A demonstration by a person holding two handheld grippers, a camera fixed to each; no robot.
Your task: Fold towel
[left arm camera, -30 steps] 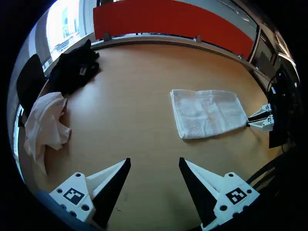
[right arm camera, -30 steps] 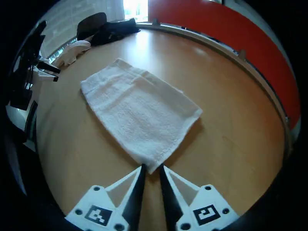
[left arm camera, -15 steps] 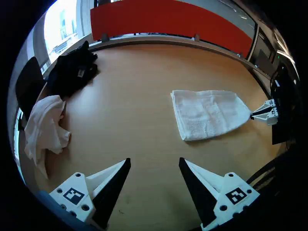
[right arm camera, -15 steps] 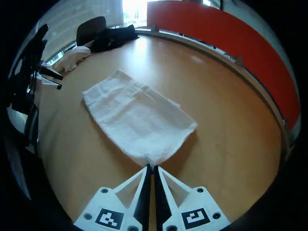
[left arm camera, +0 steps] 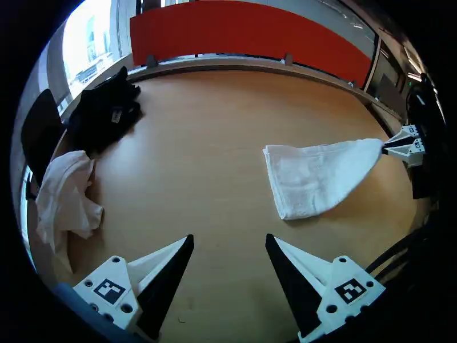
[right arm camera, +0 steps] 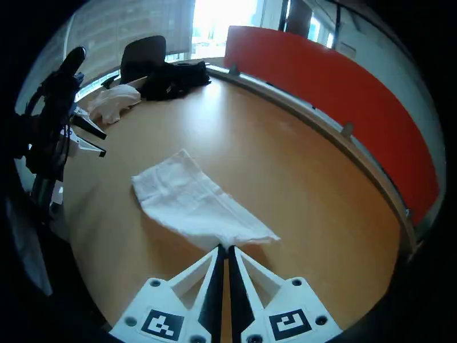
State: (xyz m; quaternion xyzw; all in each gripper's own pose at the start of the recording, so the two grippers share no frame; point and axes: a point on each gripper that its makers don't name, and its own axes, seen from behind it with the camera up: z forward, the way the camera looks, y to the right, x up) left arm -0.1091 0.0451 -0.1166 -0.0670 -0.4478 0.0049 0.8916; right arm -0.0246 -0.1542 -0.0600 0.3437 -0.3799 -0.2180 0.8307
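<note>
While the left tongs (left arm camera: 228, 237) wait wide open with nothing in them, low over the near side of the worktop (left arm camera: 205, 148), the towel (left arm camera: 311, 177) is on the right. Its left end lies flat on the wood. Its right corner is up in the air, because the right tongs (left arm camera: 400, 146) are pinched tight on it. I think the corner is held up so it can be carried over the rest to make a fold.

The worktop is big, smooth, light brown wood with a round edge. At its left side a white cloth (left arm camera: 65, 194) lies in a bunch, with black clothes (left arm camera: 105, 108) farther back and a dark chair (left arm camera: 37, 126) beside them. A bright window (left arm camera: 88, 40) is far left. A long red screen (left arm camera: 245, 28) runs along the far edge.
</note>
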